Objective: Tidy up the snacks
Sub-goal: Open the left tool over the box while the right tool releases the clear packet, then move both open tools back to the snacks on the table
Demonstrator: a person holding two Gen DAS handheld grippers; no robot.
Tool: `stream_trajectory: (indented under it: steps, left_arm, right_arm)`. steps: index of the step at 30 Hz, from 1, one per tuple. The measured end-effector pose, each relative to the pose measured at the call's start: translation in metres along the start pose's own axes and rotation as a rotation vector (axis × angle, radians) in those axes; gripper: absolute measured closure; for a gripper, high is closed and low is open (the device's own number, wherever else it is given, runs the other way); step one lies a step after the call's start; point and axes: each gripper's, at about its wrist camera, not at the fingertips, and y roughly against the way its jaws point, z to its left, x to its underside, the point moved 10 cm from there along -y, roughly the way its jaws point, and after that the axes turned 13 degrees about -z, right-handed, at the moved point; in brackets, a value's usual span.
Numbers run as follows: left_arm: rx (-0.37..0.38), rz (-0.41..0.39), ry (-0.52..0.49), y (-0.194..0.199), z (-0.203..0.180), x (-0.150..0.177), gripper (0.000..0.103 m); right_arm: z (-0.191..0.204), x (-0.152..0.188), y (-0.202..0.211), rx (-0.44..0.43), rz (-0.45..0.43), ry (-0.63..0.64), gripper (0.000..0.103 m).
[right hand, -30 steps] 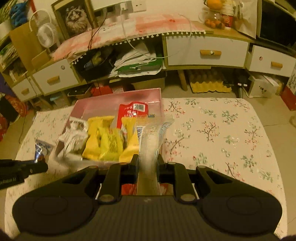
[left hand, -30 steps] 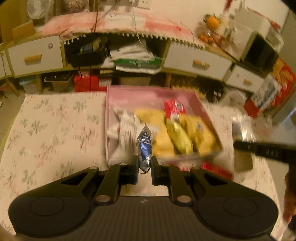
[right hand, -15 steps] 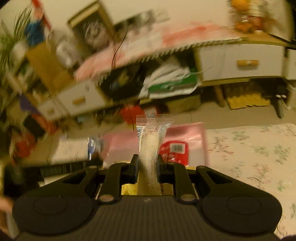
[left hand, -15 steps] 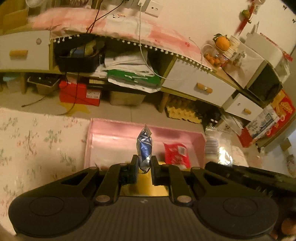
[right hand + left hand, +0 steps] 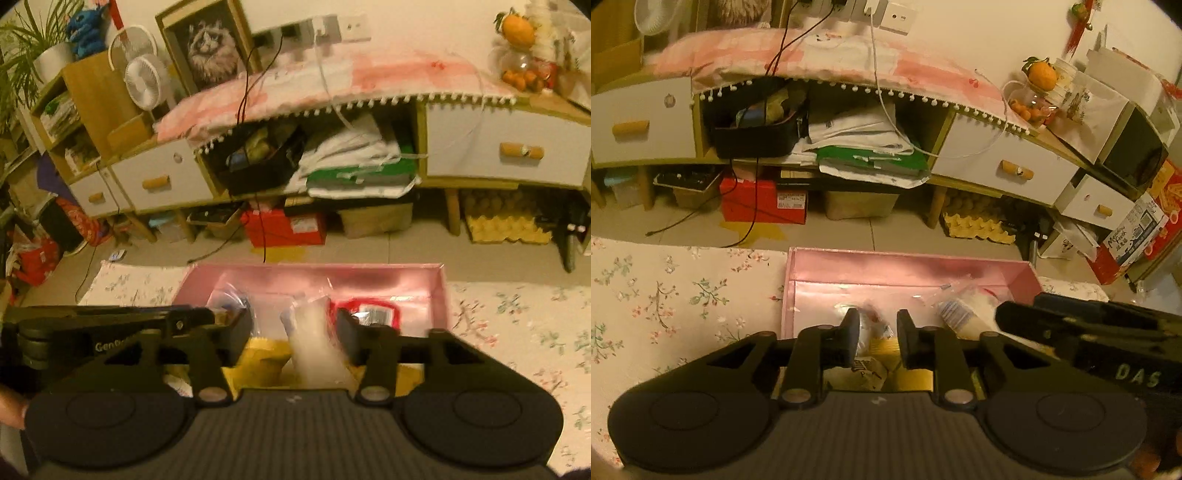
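The left gripper (image 5: 878,334) has its fingers spread apart with nothing held between them; a small blurred wrapper (image 5: 873,325) lies just beyond and below the gap, inside the pink box (image 5: 905,266). To the right of those fingers, a clear snack packet (image 5: 964,317) lies in the box, touching the tip of the right gripper.

The right gripper (image 5: 294,334) also stands wide open. The clear packet (image 5: 314,343) sits between its fingers, blurred, touching neither pad as far as can be seen. Just beyond the right finger lies a red packet (image 5: 369,310); beneath the fingers are yellow packets (image 5: 264,360). The box rests on a floral tablecloth (image 5: 517,321), which extends on both sides of it.
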Motion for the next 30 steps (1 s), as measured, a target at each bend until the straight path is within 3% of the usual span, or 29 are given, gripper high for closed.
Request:
stream_trajectory:
  steps: [5,11,13,18,22,30]
  left_arm:
    - [0.005,0.011,0.014,0.012,-0.001,-0.005,0.075]
    - [-0.03,0.048,-0.019,0.039,0.002,-0.005,0.071]
    - [-0.035,0.051,-0.044,0.054,0.001,-0.005,0.062]
    - [-0.059,0.062,-0.148,0.09,-0.007,-0.003,0.054]
    - [-0.04,0.072,-0.15,0.125,-0.015,0.013,0.045]
    - [-0.023,0.162,-0.188,0.17,-0.026,0.064,0.04]
  right_arm:
    - [-0.001,-0.009,0.013,-0.004,0.002,-0.021,0.053]
    - [0.004,-0.018,0.032,0.052,0.04,0.006,0.053]
    - [0.008,-0.016,0.042,0.065,0.061,-0.006,0.054]
    - [0.016,-0.012,0.073,0.09,0.087,-0.048,0.054]
    - [0.019,-0.001,0.097,0.128,0.126,-0.086,0.052]
    - [0.025,0.03,0.146,0.16,0.181,-0.167,0.045]
